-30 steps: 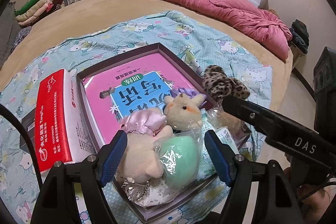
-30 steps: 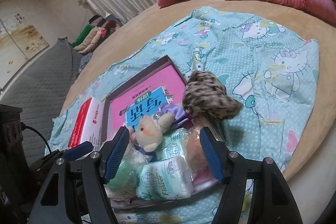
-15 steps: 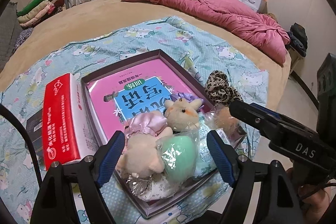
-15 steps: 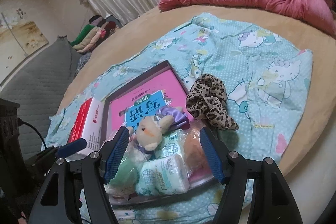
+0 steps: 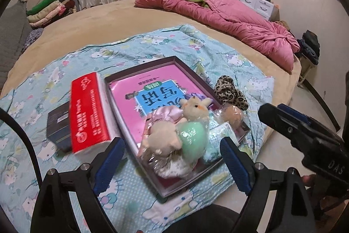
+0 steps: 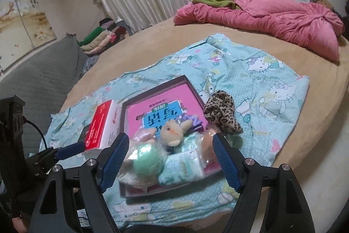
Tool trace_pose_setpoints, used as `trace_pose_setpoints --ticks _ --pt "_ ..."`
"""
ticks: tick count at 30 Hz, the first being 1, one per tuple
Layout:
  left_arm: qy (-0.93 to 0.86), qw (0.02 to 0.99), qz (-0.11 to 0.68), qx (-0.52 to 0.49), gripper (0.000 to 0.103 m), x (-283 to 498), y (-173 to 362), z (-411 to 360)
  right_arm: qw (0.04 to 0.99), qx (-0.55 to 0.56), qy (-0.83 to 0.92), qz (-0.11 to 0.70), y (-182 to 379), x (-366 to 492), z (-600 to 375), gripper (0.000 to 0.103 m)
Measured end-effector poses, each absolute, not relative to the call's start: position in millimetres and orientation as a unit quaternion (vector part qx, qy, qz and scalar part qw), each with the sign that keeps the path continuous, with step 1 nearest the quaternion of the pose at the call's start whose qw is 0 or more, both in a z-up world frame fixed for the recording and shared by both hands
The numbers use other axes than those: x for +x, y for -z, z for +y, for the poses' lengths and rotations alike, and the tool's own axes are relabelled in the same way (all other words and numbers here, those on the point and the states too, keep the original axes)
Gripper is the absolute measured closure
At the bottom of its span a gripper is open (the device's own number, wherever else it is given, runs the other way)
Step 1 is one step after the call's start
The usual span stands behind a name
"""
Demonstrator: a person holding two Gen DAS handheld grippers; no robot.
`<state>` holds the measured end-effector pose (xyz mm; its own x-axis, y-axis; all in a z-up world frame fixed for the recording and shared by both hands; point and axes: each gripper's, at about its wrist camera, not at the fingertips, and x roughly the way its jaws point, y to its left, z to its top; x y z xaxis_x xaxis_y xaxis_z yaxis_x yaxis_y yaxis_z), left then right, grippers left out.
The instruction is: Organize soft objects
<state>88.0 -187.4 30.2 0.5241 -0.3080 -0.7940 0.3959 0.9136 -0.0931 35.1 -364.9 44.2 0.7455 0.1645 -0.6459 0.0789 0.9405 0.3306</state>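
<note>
1. Two claws are mine here: my left claw [image 5: 170, 161] and my right claw [image 6: 170, 164], each with jaws apart and opening, nothing clamped between them.
2. The soft toys sit piled at the near end of the shallow box [image 5: 174, 59] on the bed: a cream plush [image 5: 163, 137], a green ball in plastic [image 5: 193, 139] and a small rabbit plush [image 5: 195, 109], all beyond and below my left claw's fingertips, apart from them.
3. A leopard-print scrunchie [image 6: 221, 113] lies on the patterned sheet [image 6: 272, 80] just beside the box, ahead and right of my right claw.
4. A red carton [image 5: 87, 115] stands left of the box.
</note>
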Motion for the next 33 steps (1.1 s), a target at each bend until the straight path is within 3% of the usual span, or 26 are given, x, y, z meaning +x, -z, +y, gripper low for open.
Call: trace_pose_setpoints --ticks 33 --pt "0.126 0.877 0.461 0.040 0.014 8.5 -26.3 -122.2 0.922 0.088 -0.001 0.378 -42.4 -39.8 -288.3 0.019"
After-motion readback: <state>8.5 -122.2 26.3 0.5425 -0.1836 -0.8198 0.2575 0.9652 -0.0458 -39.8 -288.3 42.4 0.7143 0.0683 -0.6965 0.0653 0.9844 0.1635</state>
